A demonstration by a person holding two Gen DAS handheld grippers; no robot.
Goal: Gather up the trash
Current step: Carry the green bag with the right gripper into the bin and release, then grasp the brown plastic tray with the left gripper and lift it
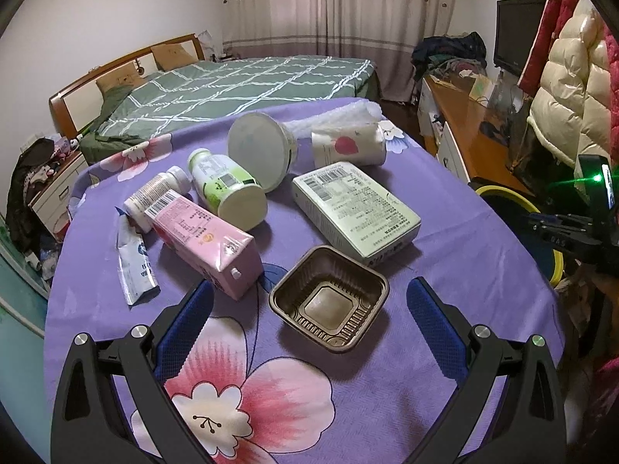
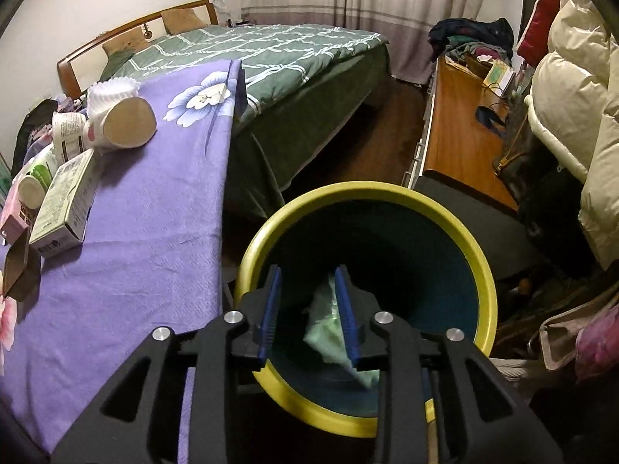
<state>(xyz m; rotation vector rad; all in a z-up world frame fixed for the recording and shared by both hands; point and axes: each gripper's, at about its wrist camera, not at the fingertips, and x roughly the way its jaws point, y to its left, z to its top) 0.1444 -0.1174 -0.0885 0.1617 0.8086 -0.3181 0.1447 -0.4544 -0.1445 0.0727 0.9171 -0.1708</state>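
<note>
We had the right gripper poised above the yellow-rimmed bin, which stood on the floor just off the table's right edge. Its jaws stood narrowly apart, and a pale green crumpled wrapper showed between them, inside the bin's mouth; we could not tell whether it was touching the pads or already loose. If it clung to a pad, we judged it might ride back out with the gripper and drop on the floor between bin and table.

Our left gripper stood wide and empty over the near edge of the purple flowered tablecloth, flanking the brown plastic tray without touching it. The tray looked thin and springy; squeezed by its rim it could buckle and skip away, perhaps into the pink carton just to its left.

The remaining trash lay toward the middle of the table: the green-and-white box behind the tray, the green-labelled bottle, a small white bottle, a flattened sachet near the left edge, the white tub and the paper cup toward the far edge. The bottles and cup lay on their sides, so a nudge might roll them off the edge, and dragging the cloth would shift the whole lot.
</note>
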